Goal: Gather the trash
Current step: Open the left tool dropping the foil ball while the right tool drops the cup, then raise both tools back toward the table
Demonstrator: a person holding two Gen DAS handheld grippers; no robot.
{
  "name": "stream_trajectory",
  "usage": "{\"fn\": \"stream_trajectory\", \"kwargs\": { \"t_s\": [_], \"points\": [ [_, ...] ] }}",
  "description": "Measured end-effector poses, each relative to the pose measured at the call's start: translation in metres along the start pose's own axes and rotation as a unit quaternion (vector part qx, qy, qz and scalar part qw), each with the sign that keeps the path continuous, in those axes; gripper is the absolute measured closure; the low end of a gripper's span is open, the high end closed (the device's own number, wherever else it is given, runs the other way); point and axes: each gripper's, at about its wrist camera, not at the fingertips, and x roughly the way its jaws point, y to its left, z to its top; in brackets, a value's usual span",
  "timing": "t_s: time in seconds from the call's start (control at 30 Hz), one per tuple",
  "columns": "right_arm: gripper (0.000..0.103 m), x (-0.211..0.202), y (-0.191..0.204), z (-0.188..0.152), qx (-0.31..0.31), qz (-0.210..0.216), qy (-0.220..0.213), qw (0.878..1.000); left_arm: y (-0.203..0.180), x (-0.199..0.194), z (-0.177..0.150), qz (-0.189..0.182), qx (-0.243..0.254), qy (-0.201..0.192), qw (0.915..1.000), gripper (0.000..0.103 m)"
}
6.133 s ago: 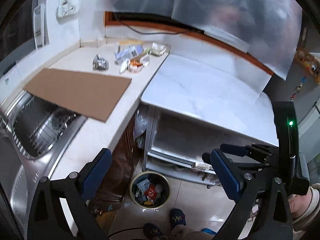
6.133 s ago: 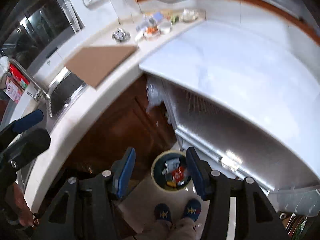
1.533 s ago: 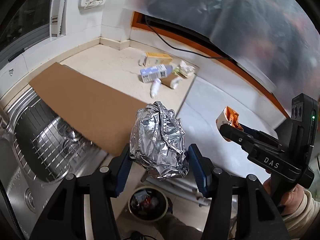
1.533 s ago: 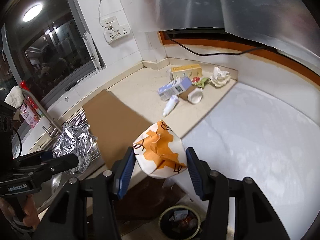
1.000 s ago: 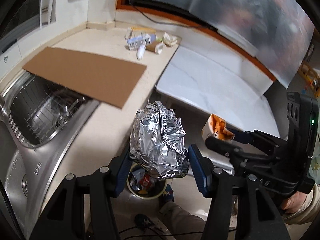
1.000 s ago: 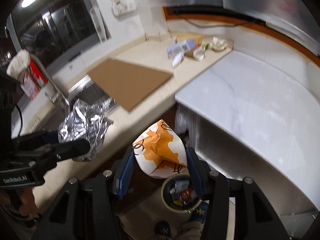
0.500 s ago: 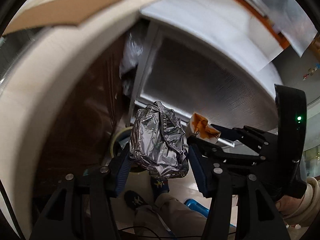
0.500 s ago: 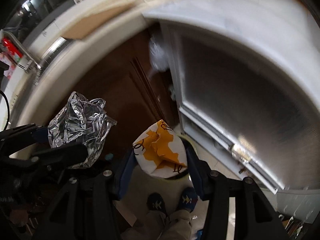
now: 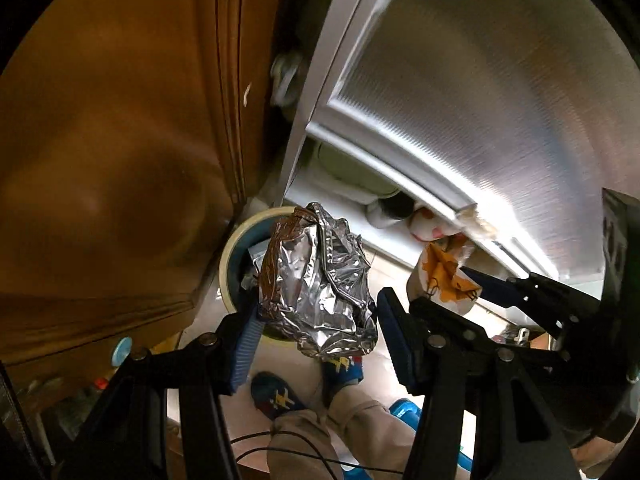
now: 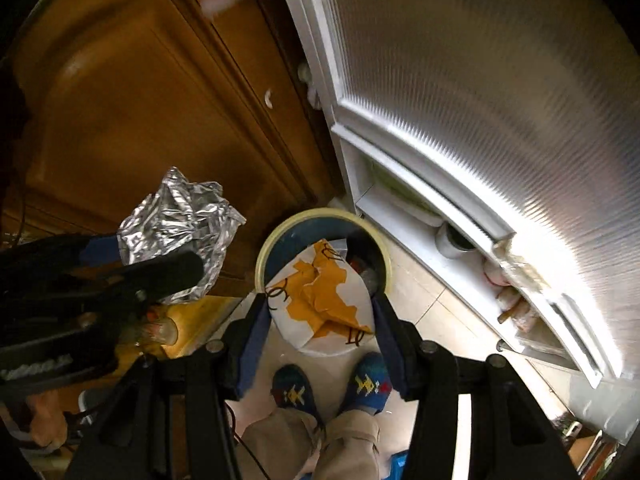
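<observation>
Hovering foil wad (image 9: pixel 320 280) overlaps bin rim (image 9: pixel 240 236), floor beside

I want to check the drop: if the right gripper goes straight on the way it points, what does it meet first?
Most likely the bin. The right gripper, shut on the paper cup, points down at its open mouth, so the cup should reach the trash inside first. Depth is unclear; the near rim may be close to the line.

The bin's (image 10: pixel 262 258) mouth lies open, hemmed between wooden cabinet (image 10: pixel 132 120) and ribbed panel (image 10: pixel 480 100).
</observation>
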Motion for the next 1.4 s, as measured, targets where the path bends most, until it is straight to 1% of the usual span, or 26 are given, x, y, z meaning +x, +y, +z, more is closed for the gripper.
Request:
{"fn": "stream_trajectory", "kwargs": {
  "t_s": [0.1,0.17,0.2,0.23,0.27,0.33,0.43,0.53,0.57,0.6,0.67,0.87,1.03,1.13,1.23,1.33,1.4],
  "points": [
    [0.051,0.019,-0.002,0.0,-0.001,0.007,-0.001,1.0,0.011,0.02,0.004,0.002,-0.005,0.006,1.0,0.048],
    [0.051,0.03,-0.003,0.002,-0.001,0.013,-0.003,1.0,0.017,0.032,0.006,0.015,-0.002,0.008,0.9999,0.048],
    [0.051,0.033,-0.003,0.002,-0.001,0.016,-0.003,1.0,0.017,0.036,0.007,0.021,0.0,0.009,0.9997,0.046],
    [0.051,0.037,-0.003,0.003,-0.002,0.019,-0.004,1.0,0.019,0.04,0.008,0.026,0.003,0.011,0.9996,0.04],
    [0.05,0.041,-0.003,0.004,-0.002,0.019,-0.005,1.0,0.02,0.04,0.007,0.031,0.003,0.011,0.9995,0.036],
    [0.05,0.049,-0.003,0.006,-0.003,0.018,-0.003,1.0,0.026,0.042,0.007,0.033,-0.002,0.01,0.9994,0.02],
    [0.05,0.057,0.0,0.008,-0.003,0.018,0.004,1.0,0.032,0.041,0.009,0.042,-0.007,0.007,0.9991,0.011],
    [0.049,0.059,0.004,0.009,-0.007,0.023,0.004,1.0,0.036,0.039,0.009,0.05,-0.008,0.01,0.9986,0.011],
    [0.046,0.059,0.006,0.009,-0.01,0.026,0.004,1.0,0.037,0.038,0.009,0.052,-0.008,0.01,0.9986,0.011],
    [0.041,0.056,0.007,0.009,-0.014,0.026,0.003,1.0,0.037,0.035,0.008,0.054,-0.005,0.009,0.9985,0.011],
    [0.037,0.054,0.012,0.01,-0.023,0.023,0.0,0.999,0.036,0.031,0.007,0.058,-0.002,0.006,0.9983,0.011],
    [0.037,0.047,0.017,0.01,-0.028,0.014,0.002,1.0,0.035,0.018,0.005,0.062,-0.01,-0.001,0.998,0.011],
    [0.037,0.034,0.012,0.008,-0.013,0.003,0.014,1.0,0.029,0.001,0.005,0.068,-0.012,-0.002,0.9976,0.011],
    [0.037,0.019,0.008,0.008,-0.006,-0.005,0.018,1.0,0.021,-0.017,0.005,0.07,-0.005,0.0,0.9975,0.011],
    [0.037,-0.006,0.009,0.01,0.0,-0.007,0.016,1.0,0.012,-0.037,0.004,0.068,0.004,-0.001,0.9977,0.01],
    [0.037,-0.035,0.012,0.014,0.002,-0.008,0.008,1.0,-0.002,-0.067,0.003,0.063,0.016,-0.006,0.9979,0.006],
    [0.037,-0.058,0.015,0.017,0.001,-0.01,0.001,1.0,-0.011,-0.091,0.004,0.055,0.022,-0.015,0.9982,0.006]
  ]
}}
